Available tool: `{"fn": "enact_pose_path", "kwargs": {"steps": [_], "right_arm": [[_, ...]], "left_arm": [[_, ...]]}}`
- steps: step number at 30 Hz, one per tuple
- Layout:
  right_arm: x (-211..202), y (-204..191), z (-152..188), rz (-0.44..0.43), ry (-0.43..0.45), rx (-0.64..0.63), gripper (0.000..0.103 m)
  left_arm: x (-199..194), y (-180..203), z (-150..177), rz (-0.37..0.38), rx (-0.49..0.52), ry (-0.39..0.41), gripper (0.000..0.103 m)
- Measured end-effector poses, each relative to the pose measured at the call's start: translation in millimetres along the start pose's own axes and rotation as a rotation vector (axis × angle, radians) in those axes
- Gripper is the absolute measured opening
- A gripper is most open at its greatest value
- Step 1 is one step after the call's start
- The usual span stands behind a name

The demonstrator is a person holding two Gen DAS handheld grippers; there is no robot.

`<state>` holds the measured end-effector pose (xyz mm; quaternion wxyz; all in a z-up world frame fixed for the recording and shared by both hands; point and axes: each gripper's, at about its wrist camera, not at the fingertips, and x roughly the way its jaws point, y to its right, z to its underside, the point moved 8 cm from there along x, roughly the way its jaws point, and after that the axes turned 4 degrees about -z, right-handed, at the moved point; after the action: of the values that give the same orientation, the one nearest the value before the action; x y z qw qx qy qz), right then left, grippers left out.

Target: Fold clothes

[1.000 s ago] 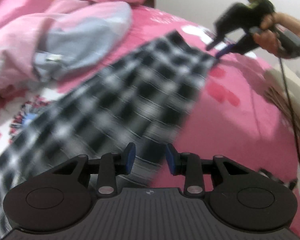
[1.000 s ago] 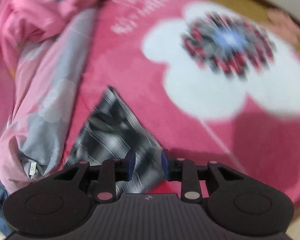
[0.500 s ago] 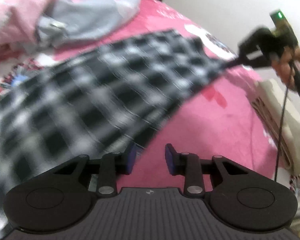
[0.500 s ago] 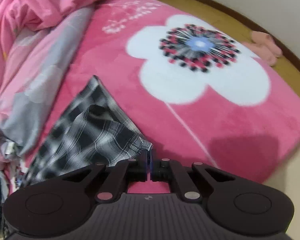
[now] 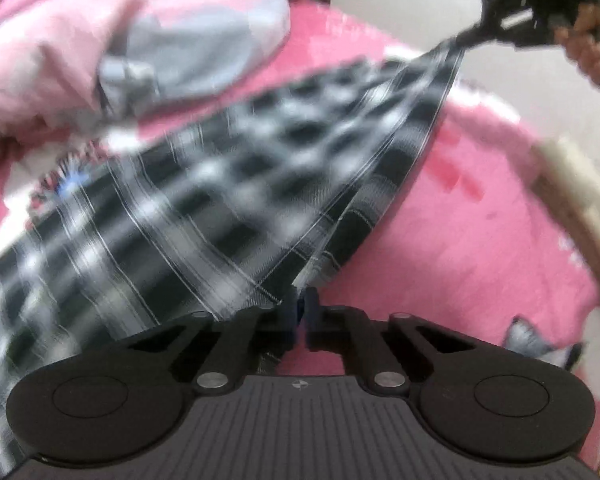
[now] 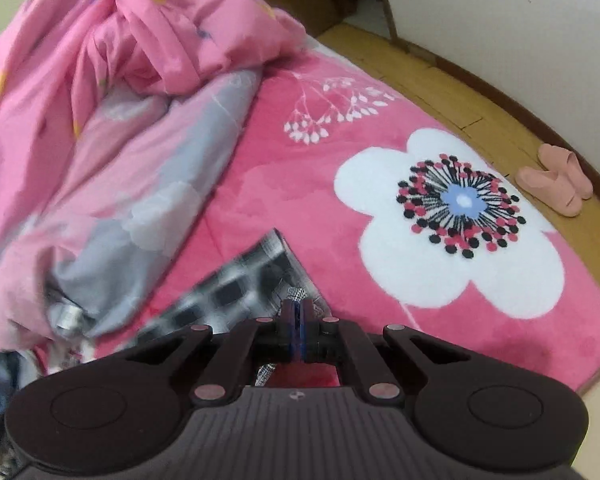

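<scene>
A black-and-white checked garment point(image 5: 228, 200) hangs stretched above the pink flowered bed cover point(image 5: 480, 240). My left gripper point(image 5: 300, 312) is shut on one corner of its near edge. The right gripper point(image 5: 500, 16), held by a hand at the upper right of the left wrist view, pinches the far corner. In the right wrist view that gripper point(image 6: 297, 320) is shut on the checked garment point(image 6: 244, 280), which trails down to the left, blurred.
A crumpled pink and grey quilt point(image 6: 100, 140) is heaped on the left of the bed. Pink slippers point(image 6: 556, 184) lie on the wooden floor point(image 6: 440, 72) past the bed's right edge. A white wall stands behind. A folded beige cloth point(image 5: 580, 184) lies at the bed's right side.
My left gripper went from open to shut on the garment's near corner. The right gripper, which shut half a second ago, has lifted its corner higher, and the cloth is now stretched between both.
</scene>
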<state>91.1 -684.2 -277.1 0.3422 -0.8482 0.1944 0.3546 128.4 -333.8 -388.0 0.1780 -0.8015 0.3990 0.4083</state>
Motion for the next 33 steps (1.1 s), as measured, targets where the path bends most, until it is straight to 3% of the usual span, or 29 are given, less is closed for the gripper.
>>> {"fn": "enact_pose_path", "kwargs": {"steps": [1,4,7,9,13,15,17,19,20,24,27,29,30,31,33], "right_arm": [[-11,-4,-4,-0.021,0.026,-0.001,0.001],[-16,14,10,0.048,-0.023,-0.002,0.001],[-1,48,38,0.148,-0.132,0.043,0.001],[9,60,48,0.162,-0.16,0.08,0.001],[-8,38,31,0.075,-0.051,0.024,0.001],[-14,41,34,0.085,-0.049,-0.011,0.001],[-1,63,56,0.158,-0.176,-0.036,0.002],[9,90,77,0.296,-0.282,-0.04,0.002],[9,101,81,0.318,-0.294,-0.013,0.002],[0,106,72,0.212,-0.214,0.125,0.005],[11,86,72,0.137,-0.246,0.091,0.011],[23,72,75,0.129,-0.285,0.009,0.035],[30,67,75,0.132,-0.298,-0.034,0.039],[39,63,76,0.141,-0.311,-0.081,0.04],[48,56,82,0.141,-0.347,-0.142,0.019]], "left_arm": [[-11,0,-5,0.01,-0.009,0.027,0.0],[-30,3,-2,0.082,-0.036,0.026,0.0],[-16,18,20,0.094,0.044,-0.042,0.0],[-4,27,36,0.107,0.092,-0.097,0.0],[-20,27,24,0.125,0.086,-0.031,0.0],[-24,28,23,0.136,0.081,-0.028,0.0],[-14,35,37,0.143,0.127,-0.079,0.0],[-3,41,50,0.144,0.187,-0.127,0.0],[2,44,56,0.142,0.218,-0.141,0.0],[3,41,54,0.164,0.194,-0.144,0.0],[1,40,55,0.165,0.185,-0.145,0.0],[-1,41,55,0.162,0.19,-0.144,0.0],[1,42,55,0.16,0.188,-0.144,0.0],[2,42,54,0.159,0.186,-0.144,0.0],[1,43,52,0.169,0.17,-0.137,0.0]]}}
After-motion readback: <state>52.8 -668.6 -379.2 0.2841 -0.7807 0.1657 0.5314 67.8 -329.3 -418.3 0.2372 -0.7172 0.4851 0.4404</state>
